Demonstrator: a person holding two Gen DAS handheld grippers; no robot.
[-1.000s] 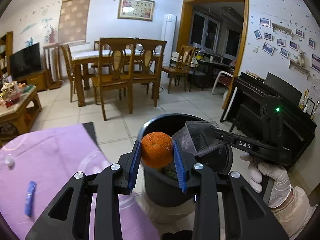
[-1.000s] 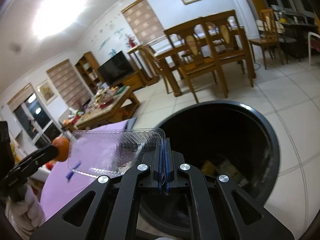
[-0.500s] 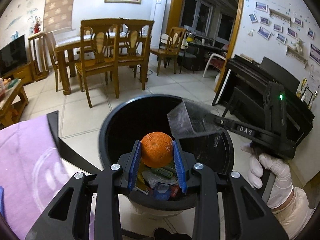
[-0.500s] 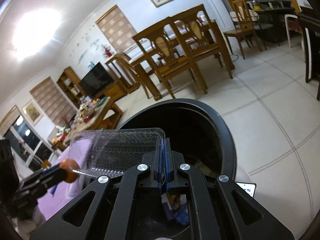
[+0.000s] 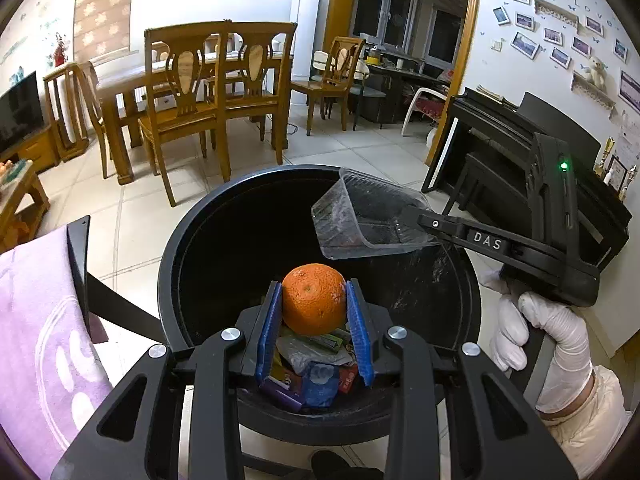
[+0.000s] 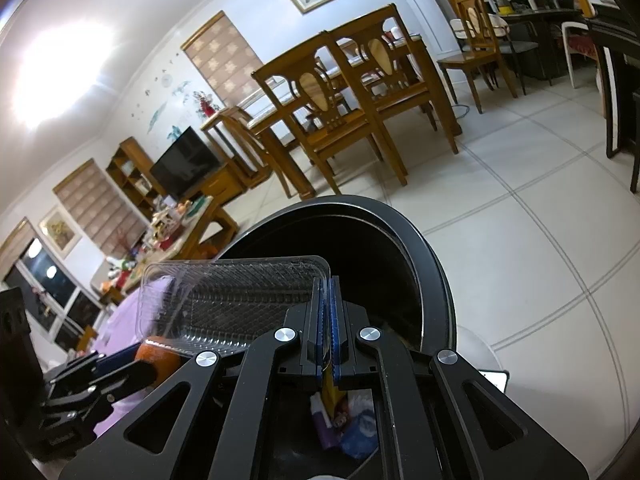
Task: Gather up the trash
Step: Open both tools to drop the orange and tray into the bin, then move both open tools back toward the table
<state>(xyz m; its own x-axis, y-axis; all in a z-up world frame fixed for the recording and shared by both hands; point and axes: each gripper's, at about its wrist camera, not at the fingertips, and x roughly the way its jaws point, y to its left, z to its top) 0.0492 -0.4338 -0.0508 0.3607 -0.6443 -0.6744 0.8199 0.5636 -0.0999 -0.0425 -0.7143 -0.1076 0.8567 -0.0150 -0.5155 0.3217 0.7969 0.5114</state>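
The room is tiled, with a wooden dining set (image 5: 208, 92) at the back, a black piano (image 5: 516, 168) to the right in the left wrist view and a TV (image 6: 185, 166) on the far wall. A purple-covered surface (image 5: 36, 340) fills the lower left of that view, just beside a black bin (image 5: 172, 264) that stands on the floor. The bin holds wrappers (image 5: 316, 364) and other packets at its bottom. Over the bin's opening, the left tool (image 5: 316, 316) pinches an orange (image 5: 314, 298) between its blue pads, one pad against each side of the fruit. The right tool (image 6: 328, 316), held by a hand in a white glove (image 5: 552, 344), has its pads pressed together on the edge of a clear plastic tray (image 6: 236, 300). The tray sticks out to the side of that tool, tilted, above the bin's rim and inner wall. In the right wrist view the orange shows just under the tray's near corner; whether they touch cannot be told.
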